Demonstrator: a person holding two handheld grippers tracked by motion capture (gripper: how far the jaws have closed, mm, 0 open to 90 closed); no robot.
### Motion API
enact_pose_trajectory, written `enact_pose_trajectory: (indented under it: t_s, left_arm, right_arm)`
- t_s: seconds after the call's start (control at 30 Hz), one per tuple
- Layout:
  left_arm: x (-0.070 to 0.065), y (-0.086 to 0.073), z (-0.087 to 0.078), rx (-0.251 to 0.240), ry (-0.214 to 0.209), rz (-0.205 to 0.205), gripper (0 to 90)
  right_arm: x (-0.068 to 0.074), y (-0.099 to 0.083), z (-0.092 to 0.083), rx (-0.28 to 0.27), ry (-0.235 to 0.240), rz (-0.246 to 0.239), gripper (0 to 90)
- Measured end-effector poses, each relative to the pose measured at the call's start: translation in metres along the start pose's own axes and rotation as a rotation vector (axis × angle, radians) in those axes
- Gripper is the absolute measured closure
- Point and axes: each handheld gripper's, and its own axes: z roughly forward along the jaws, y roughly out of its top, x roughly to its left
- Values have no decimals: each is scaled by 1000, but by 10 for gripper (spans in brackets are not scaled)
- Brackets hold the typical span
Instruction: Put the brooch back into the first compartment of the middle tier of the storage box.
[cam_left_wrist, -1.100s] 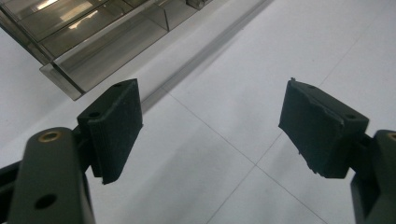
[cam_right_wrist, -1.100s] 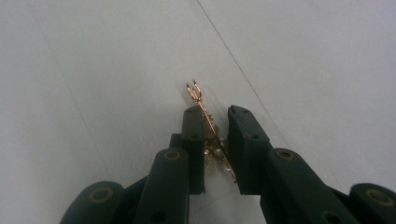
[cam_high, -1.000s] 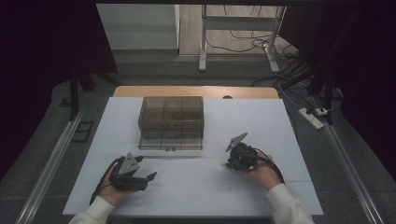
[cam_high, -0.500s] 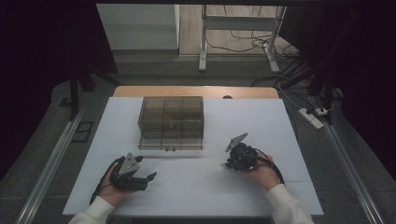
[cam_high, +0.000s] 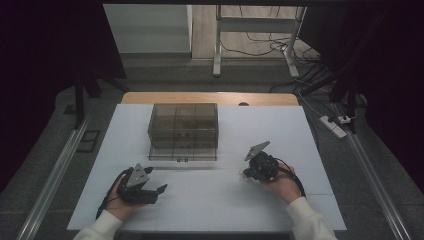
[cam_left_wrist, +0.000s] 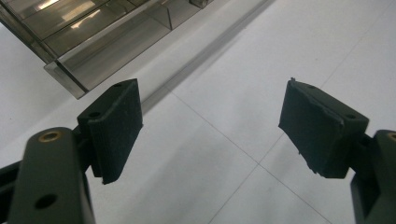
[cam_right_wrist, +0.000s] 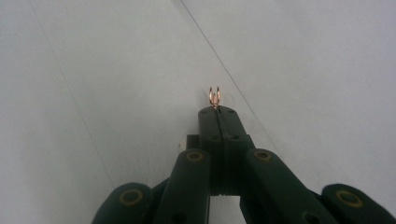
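Observation:
My right gripper (cam_high: 248, 173) rests low on the white table at the right, and its jaws have just closed. In the right gripper view the right gripper (cam_right_wrist: 218, 112) is shut, with a tiny copper forked part (cam_right_wrist: 215, 97) pinched at its tips and sticking out forward. My left gripper (cam_high: 156, 192) lies near the front left, held by a hand. Its two black pads (cam_left_wrist: 116, 126) stand wide apart with nothing between them, so it is open. A smoky clear compartment box (cam_high: 183, 131) stands at the table's middle, beyond both grippers, and its near corner (cam_left_wrist: 93, 37) shows ahead of the left jaws.
The white table top (cam_high: 215, 200) spreads between and in front of the hands. A wooden edge (cam_high: 210, 98) runs along the far side. A power strip and cables (cam_high: 334, 125) lie on the floor at the right, and a metal rail (cam_high: 55, 175) at the left.

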Motion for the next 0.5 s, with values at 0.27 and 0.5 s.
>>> enact_pose_trajectory:
  t_s: [0.27, 0.5]
  left_arm:
    - [0, 0, 0, 3, 1, 2, 209]
    - [-1, 0, 0, 2, 0, 0, 209]
  right_arm:
    - [-1, 2, -12, -66, 3, 16, 896]
    - [1, 5, -25, -148, 11, 27, 896]
